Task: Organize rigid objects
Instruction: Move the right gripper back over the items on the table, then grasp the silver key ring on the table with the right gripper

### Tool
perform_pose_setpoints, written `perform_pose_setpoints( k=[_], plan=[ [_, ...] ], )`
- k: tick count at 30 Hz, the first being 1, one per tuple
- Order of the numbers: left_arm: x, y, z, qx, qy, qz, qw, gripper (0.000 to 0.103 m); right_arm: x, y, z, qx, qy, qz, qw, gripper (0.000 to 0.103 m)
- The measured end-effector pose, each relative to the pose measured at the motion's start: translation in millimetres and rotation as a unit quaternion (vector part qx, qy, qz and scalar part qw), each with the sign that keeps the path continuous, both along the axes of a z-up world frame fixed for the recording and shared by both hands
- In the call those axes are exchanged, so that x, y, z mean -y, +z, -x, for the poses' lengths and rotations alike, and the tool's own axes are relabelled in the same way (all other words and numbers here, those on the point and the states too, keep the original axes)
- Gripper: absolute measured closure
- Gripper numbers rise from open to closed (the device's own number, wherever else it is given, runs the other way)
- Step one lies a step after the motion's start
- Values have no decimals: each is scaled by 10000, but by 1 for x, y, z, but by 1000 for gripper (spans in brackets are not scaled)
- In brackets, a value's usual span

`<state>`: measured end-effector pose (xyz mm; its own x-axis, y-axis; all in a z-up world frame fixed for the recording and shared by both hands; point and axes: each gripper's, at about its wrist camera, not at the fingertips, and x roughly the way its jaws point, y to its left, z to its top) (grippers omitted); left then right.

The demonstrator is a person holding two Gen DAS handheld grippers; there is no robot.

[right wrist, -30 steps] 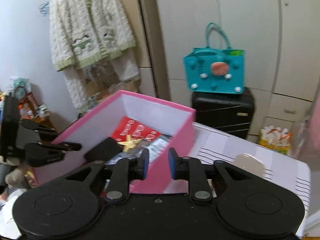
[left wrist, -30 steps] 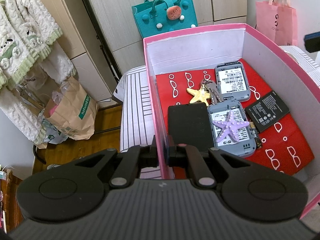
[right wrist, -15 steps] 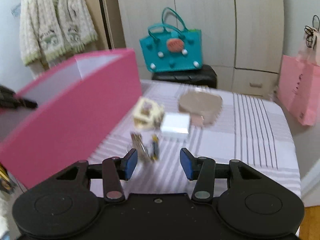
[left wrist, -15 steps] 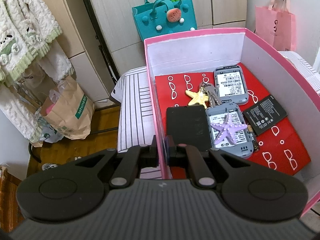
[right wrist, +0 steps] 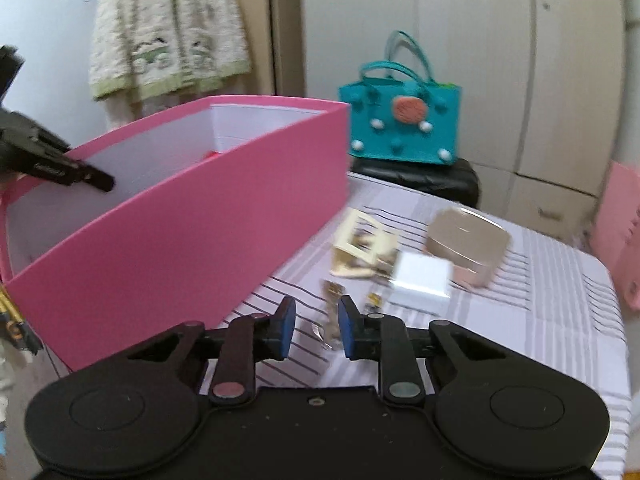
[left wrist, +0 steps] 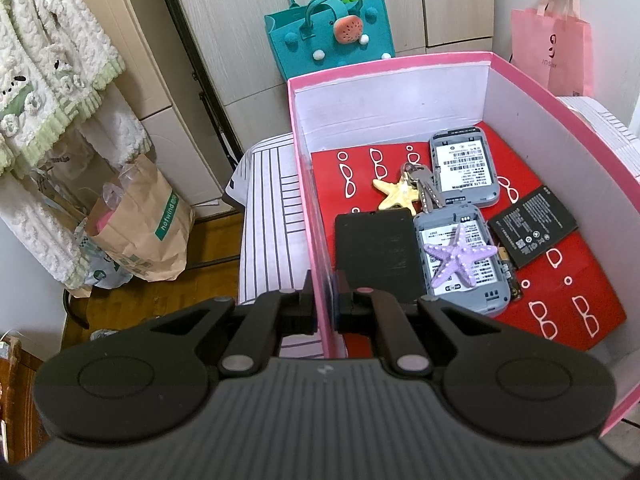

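My left gripper (left wrist: 324,304) is shut on the near left wall of the pink box (left wrist: 392,68). Inside lie two grey devices (left wrist: 464,172), a black slab (left wrist: 376,248), a black battery (left wrist: 534,226), a yellow starfish (left wrist: 394,196) with keys and a purple starfish (left wrist: 458,254). In the right wrist view the pink box (right wrist: 200,216) stands at left on the striped table (right wrist: 540,320). My right gripper (right wrist: 316,332) is open, low over a small metal keychain (right wrist: 332,316). Beyond lie a cream frame piece (right wrist: 360,248), a white block (right wrist: 422,280) and a beige case (right wrist: 466,246).
A teal felt bag (right wrist: 400,124) sits on a black suitcase behind the table. A pink paper bag (left wrist: 554,52) hangs at the right. A brown paper bag (left wrist: 136,224) stands on the wooden floor at left, under a hanging cardigan (left wrist: 48,80).
My right gripper swung away from the box to the loose items on the table, dropped towards the keychain and narrowed its jaws a little. My left gripper kept its hold on the box wall.
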<state>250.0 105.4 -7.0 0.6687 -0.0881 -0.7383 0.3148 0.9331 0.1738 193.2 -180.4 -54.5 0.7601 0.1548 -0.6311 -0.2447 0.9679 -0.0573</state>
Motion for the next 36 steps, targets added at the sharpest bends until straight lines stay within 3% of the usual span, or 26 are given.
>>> perform_pose_setpoints(
  k=[8,17,28,29,31,35,36],
  plan=[
    [0,0,0,1,-5,14,10000,97,-19,-16,-2,132,-300,579,9978,72],
    [0,0,0,4,-15,-16,10000,97,-15,-10,5,275,-576,407,9971,63],
    [-1,-1,0,6,-15,-32,10000,97,-4,-18,-6,68,-718,164,9973,59],
    [0,-1,0,5,-17,-33,10000,97,-4,-18,-7,65,-716,139,9973,60],
    [0,-1,0,6,-18,-40,10000,97,-3,-17,-9,69,-710,146,9973,75],
    [0,-1,0,9,-21,-54,10000,97,1,-13,-9,-2,-680,-51,9977,75],
    [0,-1,0,10,-21,-61,10000,97,3,-12,-9,-33,-665,-126,9977,91]
  ],
)
